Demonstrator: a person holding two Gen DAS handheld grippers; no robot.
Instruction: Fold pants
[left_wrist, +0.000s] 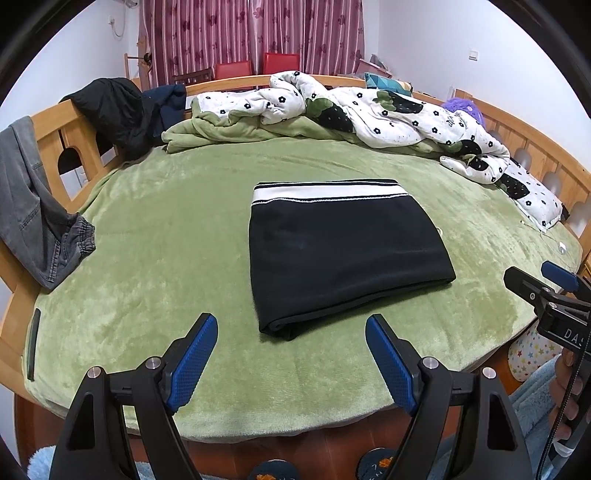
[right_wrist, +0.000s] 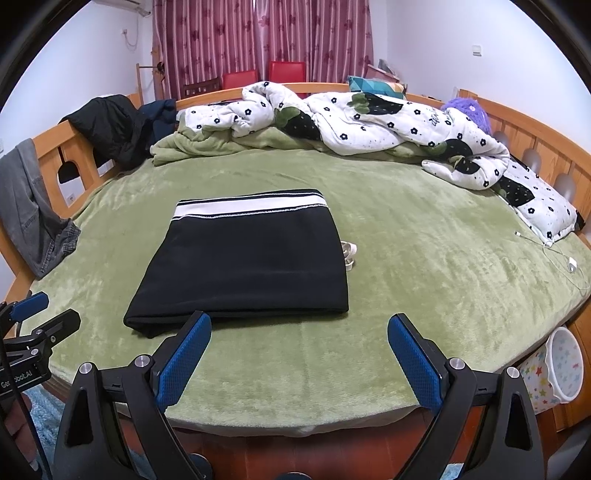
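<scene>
Black pants (left_wrist: 343, 247) with a white-striped waistband lie folded into a flat rectangle on the green bed cover (left_wrist: 166, 229); they also show in the right wrist view (right_wrist: 251, 266). My left gripper (left_wrist: 291, 325) is open and empty, held back above the bed's near edge, just short of the pants' near fold. My right gripper (right_wrist: 299, 325) is open and empty, at the near edge, its left finger just in front of the pants' near fold. Each gripper shows in the other's view, the right one (left_wrist: 546, 280) and the left one (right_wrist: 40, 310).
A crumpled flowered quilt (left_wrist: 369, 110) lies along the far and right side. Grey jeans (left_wrist: 33, 206) and a black jacket (left_wrist: 114, 107) hang on the wooden bed rail. A white charger cable (right_wrist: 565, 262) lies at right. A star-patterned bin (right_wrist: 557, 369) stands beside the bed.
</scene>
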